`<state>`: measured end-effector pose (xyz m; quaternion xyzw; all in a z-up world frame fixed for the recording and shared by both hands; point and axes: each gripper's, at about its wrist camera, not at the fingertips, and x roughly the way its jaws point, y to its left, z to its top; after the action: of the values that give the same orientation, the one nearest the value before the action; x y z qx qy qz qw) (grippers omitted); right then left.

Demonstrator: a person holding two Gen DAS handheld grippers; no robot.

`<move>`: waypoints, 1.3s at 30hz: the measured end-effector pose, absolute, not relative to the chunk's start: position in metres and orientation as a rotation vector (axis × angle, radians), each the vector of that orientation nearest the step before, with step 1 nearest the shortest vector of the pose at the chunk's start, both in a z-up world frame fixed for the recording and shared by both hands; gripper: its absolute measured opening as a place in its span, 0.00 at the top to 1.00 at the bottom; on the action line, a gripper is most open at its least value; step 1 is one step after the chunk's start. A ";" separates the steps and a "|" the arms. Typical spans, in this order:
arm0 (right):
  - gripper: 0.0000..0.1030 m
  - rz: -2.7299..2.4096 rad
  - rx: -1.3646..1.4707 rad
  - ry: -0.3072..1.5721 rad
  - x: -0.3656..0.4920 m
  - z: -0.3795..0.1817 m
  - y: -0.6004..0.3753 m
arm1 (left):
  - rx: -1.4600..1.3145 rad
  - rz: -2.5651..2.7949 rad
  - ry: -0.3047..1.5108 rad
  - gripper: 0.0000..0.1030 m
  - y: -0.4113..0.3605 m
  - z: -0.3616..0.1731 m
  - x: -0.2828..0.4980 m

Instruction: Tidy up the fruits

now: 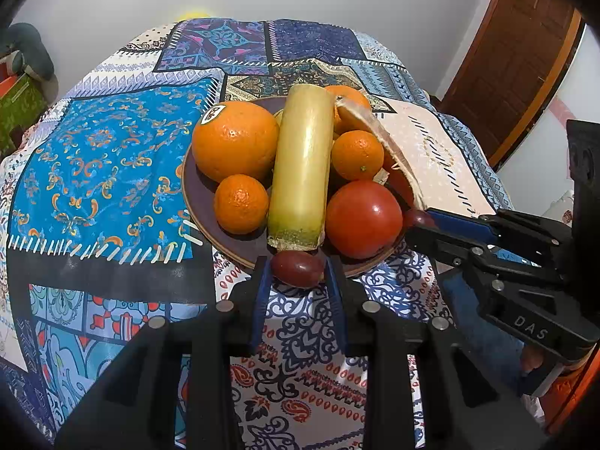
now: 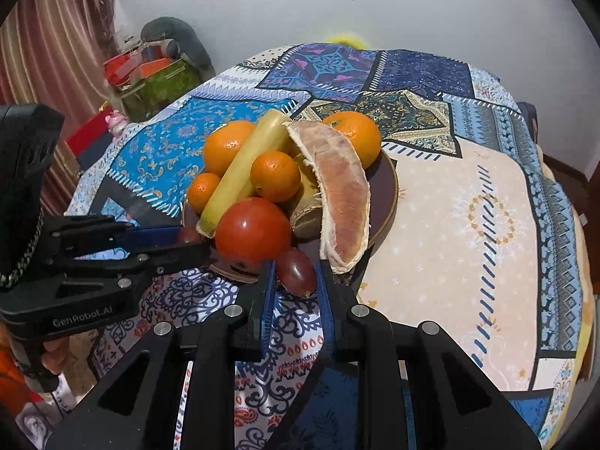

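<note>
A dark plate (image 1: 200,195) holds a big stickered orange (image 1: 234,142), small mandarins (image 1: 242,204), a yellow-green stalk piece (image 1: 303,165), a red tomato (image 1: 363,219) and a pink pomelo wedge (image 2: 345,195). My left gripper (image 1: 297,262) is shut on a dark red grape (image 1: 298,268) at the plate's near rim, just under the stalk's cut end. My right gripper (image 2: 297,264) is shut on a second red grape (image 2: 296,270) beside the tomato (image 2: 253,228) and the wedge's lower tip. Each gripper shows in the other's view, the right gripper (image 1: 420,221) on the right and the left gripper (image 2: 189,238) on the left.
A patchwork cloth (image 1: 101,172) covers the round table (image 2: 461,225). A brown kiwi (image 2: 305,217) lies under the wedge. Boxes and a grey cushion (image 2: 168,56) stand by the curtain at the back left. A wooden door (image 1: 525,45) is at the back right.
</note>
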<state>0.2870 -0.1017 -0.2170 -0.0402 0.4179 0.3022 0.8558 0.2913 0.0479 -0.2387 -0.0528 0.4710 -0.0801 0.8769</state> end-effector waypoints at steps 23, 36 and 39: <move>0.78 0.618 -0.095 0.857 0.282 -0.210 -0.098 | -0.118 -0.164 0.985 0.64 0.050 -0.233 0.281; 0.69 0.661 -0.137 0.919 0.260 -0.219 -0.108 | -0.103 -0.122 0.937 0.54 0.060 -0.219 0.260; 0.69 0.705 -0.158 0.933 0.258 -0.226 -0.092 | -0.106 -0.115 0.946 0.54 0.063 -0.221 0.258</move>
<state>0.2581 -0.0924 -0.2264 -0.0743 0.4400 0.3325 0.8308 0.2585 0.0630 -0.2212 -0.0510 0.4549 -0.0555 0.8873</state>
